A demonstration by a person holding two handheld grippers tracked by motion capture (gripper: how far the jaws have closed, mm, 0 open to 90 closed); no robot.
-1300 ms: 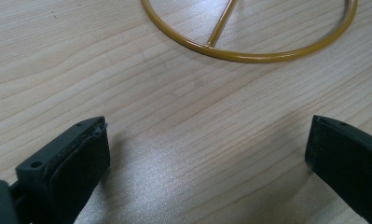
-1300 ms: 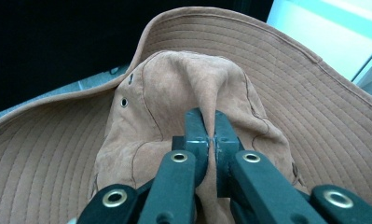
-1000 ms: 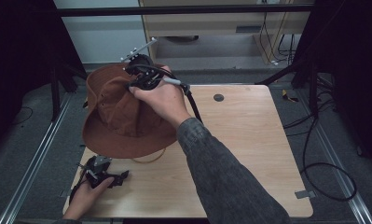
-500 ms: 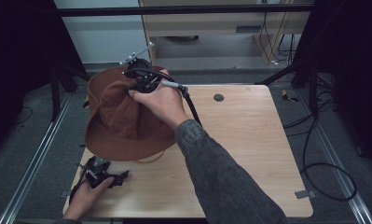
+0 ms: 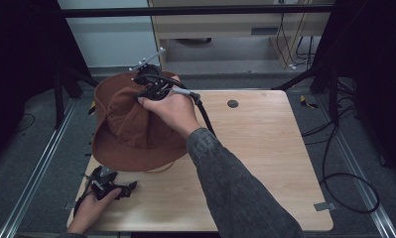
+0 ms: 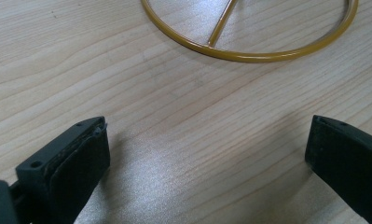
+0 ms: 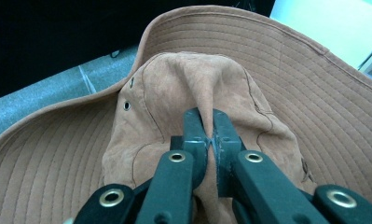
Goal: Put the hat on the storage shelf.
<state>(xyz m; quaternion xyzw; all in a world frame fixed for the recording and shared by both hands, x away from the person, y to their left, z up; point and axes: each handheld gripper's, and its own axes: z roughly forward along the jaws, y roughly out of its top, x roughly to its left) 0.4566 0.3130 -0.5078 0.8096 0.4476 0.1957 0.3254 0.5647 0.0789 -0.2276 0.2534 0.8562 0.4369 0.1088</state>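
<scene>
hat (image 5: 131,124) shifted slightly w/ right hand-held gripper (image 7: 210,135) — crown pinched.

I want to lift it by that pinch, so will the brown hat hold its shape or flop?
Probably floppy: the hat crown bunches into a fold where the right gripper pinches it. The stitched brim curls, so it should sag somewhat. The soft cloth looks light and unlikely to slip.

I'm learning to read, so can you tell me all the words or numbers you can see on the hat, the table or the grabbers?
There are none to read.
Hat: plain brown cloth with stitching and metal eyelets, no label showing.
Table: bare wood, no writing.
Yellow ring: no marks.
Right gripper, pinching the hat, and left gripper: plain black, no letters.
</scene>
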